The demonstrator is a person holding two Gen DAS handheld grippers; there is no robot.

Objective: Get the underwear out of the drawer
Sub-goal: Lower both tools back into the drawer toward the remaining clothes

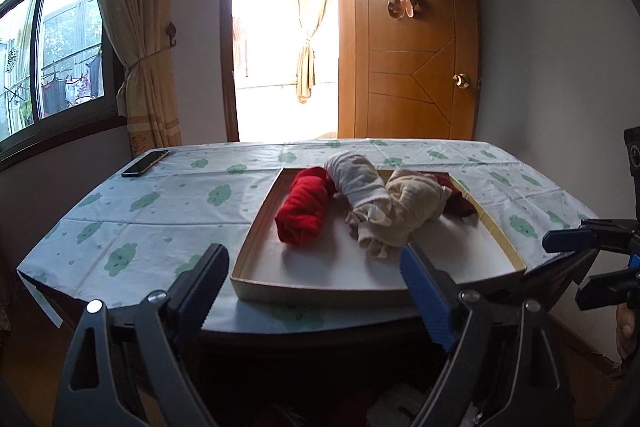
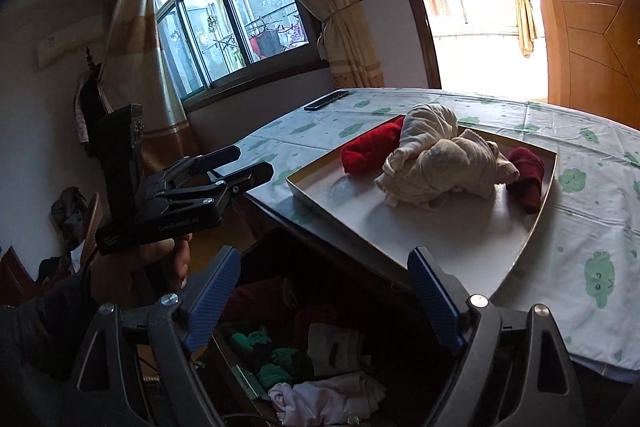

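A shallow cardboard tray [image 1: 256, 227] [image 2: 344, 227] lies on the table and holds rolled underwear: a red roll [image 1: 304, 211] [image 2: 370, 149], a white roll [image 1: 356, 183], a cream bundle [image 1: 408, 211] [image 2: 444, 159] and a dark red piece [image 1: 460, 203] [image 2: 526, 175]. Below the table edge, the right wrist view looks into a dark open drawer [image 2: 240, 379] with green [image 2: 276, 367], white [image 2: 336, 347] and pale pink [image 2: 320, 399] garments. My left gripper [image 1: 312, 253] [image 2: 255, 160] hangs open before the tray's near side, empty. My right gripper [image 2: 324, 255] [image 1: 576, 267] stands open above the drawer, also empty.
A cloud-print cloth [image 1: 140, 211] covers the table. A black phone [image 1: 145, 163] [image 2: 326, 101] lies at its far left corner. A wooden door [image 1: 412, 47] stands open behind the table, with a curtained window [image 1: 60, 47] on the left. A hand [image 2: 160, 263] holds the left gripper.
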